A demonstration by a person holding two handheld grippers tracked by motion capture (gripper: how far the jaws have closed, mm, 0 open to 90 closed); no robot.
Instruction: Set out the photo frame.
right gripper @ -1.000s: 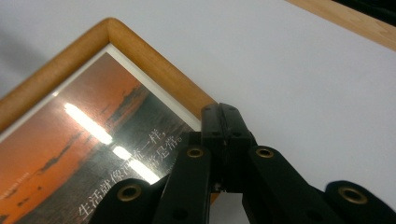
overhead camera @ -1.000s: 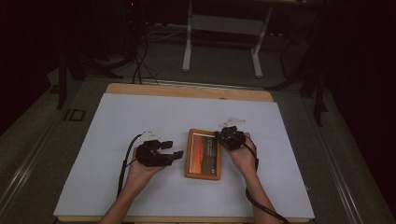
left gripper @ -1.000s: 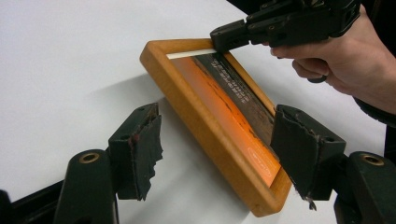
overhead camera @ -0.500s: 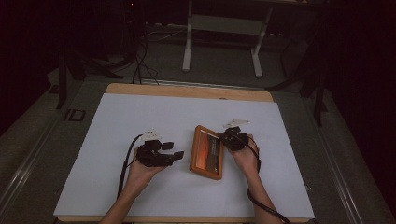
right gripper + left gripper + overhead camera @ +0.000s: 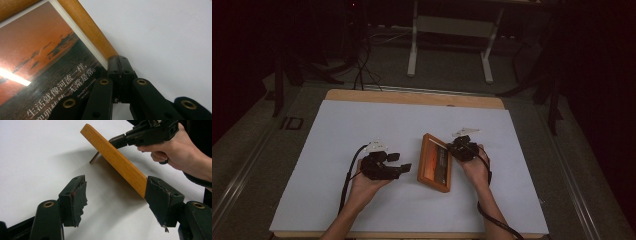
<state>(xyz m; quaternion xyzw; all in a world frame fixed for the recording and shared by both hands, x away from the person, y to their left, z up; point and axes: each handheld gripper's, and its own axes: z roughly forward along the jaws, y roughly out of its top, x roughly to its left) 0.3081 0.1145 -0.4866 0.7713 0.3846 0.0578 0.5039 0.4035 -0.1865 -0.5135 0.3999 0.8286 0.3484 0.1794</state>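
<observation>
Now picture frame [image 5: 435, 162] clamped in right gripper [image 5: 455, 148] jaws, tilted.

So the picture frame [image 5: 435, 162] is sitting tilted up on its edge around the middle of the table [image 5: 337, 125], a bit toward the near side. The right gripper [image 5: 452, 148] is touching its right edge, and the left gripper [image 5: 403, 168] is sitting just left of it, apart from it.
</observation>
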